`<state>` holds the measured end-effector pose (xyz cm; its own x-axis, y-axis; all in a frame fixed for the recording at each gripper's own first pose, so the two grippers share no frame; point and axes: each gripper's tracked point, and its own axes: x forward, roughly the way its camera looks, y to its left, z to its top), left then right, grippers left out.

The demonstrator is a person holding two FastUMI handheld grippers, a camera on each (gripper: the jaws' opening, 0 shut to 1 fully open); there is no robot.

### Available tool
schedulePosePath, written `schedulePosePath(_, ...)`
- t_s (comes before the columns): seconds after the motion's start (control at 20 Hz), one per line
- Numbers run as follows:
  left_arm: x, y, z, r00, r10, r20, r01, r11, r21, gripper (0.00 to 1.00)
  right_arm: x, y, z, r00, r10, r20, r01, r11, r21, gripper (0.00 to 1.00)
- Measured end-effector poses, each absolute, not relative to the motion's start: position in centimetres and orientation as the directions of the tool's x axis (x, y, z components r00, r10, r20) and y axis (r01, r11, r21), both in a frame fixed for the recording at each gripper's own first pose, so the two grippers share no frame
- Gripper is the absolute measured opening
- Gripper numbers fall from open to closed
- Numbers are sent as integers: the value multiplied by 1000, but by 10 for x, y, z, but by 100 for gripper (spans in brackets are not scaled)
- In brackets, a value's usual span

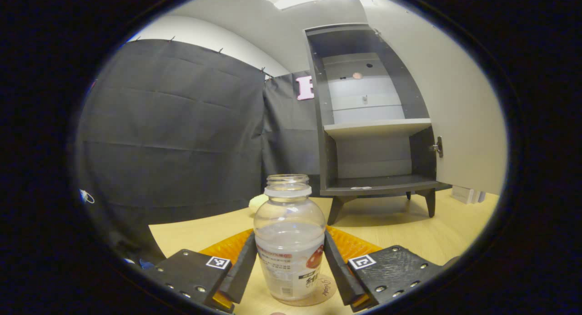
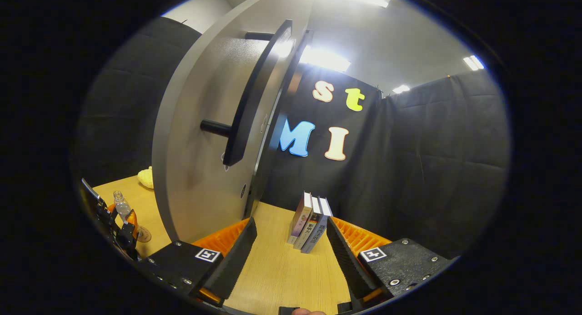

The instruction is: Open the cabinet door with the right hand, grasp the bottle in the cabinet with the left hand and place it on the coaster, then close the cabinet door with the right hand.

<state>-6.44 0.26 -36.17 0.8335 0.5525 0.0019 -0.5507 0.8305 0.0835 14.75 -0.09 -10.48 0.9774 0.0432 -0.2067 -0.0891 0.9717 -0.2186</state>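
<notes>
While on coaster (image 1: 325, 290), bottle (image 1: 289, 242) stands between left claw (image 1: 288, 272) fingers.

Clear, capless bottle (image 1: 289, 242) stands upright on the round coaster (image 1: 323, 290) — in front of the dark cabinet (image 1: 373, 124), whose pale door (image 1: 454, 101) hangs wide open.
</notes>
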Motion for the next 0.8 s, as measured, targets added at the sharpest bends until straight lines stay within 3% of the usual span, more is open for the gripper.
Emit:
schedulePosePath(0.05,-65,2,-358,836,549,11,-548,833,77,86,148,0,-104,978,45,-203,-90,972,-218,96)
schedulePosePath(0.45,-78,4,-268,849,514,121,-522,852,44,82,154,1,-107,980,38,-194,-73,981,-177,95)
schedulePosePath(0.8,-84,-16,-145,894,422,148,-433,900,46,84,149,-19,-91,991,-5,-133,-10,994,-109,95)
